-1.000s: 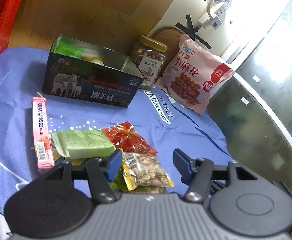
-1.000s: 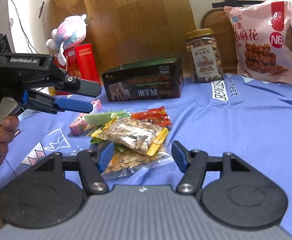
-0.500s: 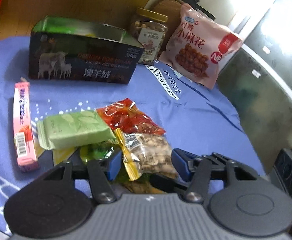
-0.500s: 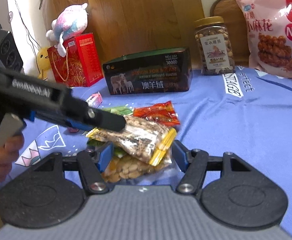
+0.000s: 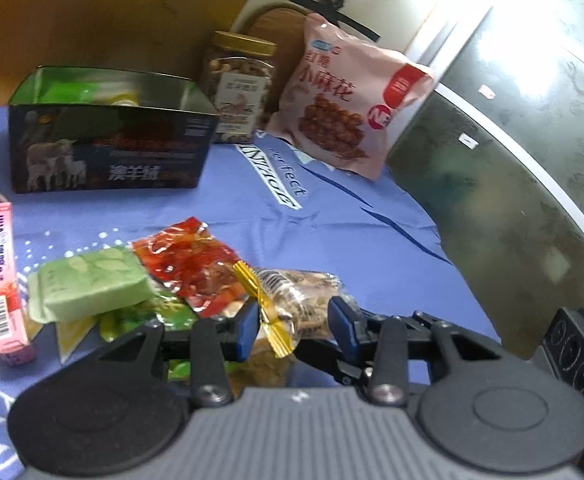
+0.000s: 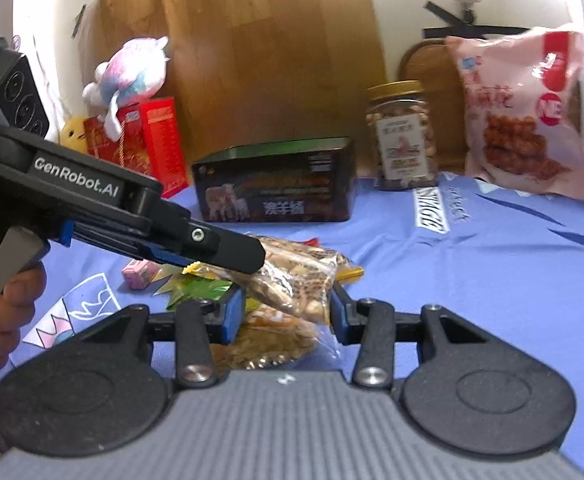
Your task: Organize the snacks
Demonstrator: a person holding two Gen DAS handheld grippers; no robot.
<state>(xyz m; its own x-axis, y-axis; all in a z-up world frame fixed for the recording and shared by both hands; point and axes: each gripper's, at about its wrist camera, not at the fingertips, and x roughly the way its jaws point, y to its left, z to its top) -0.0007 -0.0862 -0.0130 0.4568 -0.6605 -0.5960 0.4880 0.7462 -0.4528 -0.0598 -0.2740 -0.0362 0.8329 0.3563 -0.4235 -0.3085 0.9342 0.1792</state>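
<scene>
Left gripper [image 5: 292, 328] clamped on clear nut packet [image 5: 296, 300] with gold-tied end, packet apparently lifted off pile — hard to be sure in blur. Right gripper [image 6: 288, 312] open wide, its blue pads either side of same packet's far end, not touching. Under it, second bag of pale nuts [image 6: 268, 344] on blue-clothed surface [image 6: 492, 280]. Red packet [image 5: 188, 264] and green packet [image 5: 92, 284] just ahead-left of left gripper — dark open tin [image 5: 108, 148] well beyond.

I'm working in a home: a blue printed cloth [image 6: 492, 264] covers the table, a plush toy [image 6: 126, 74] sits on a red gift box [image 6: 148, 140] at its back edge, against wooden boards [image 6: 268, 60].
</scene>
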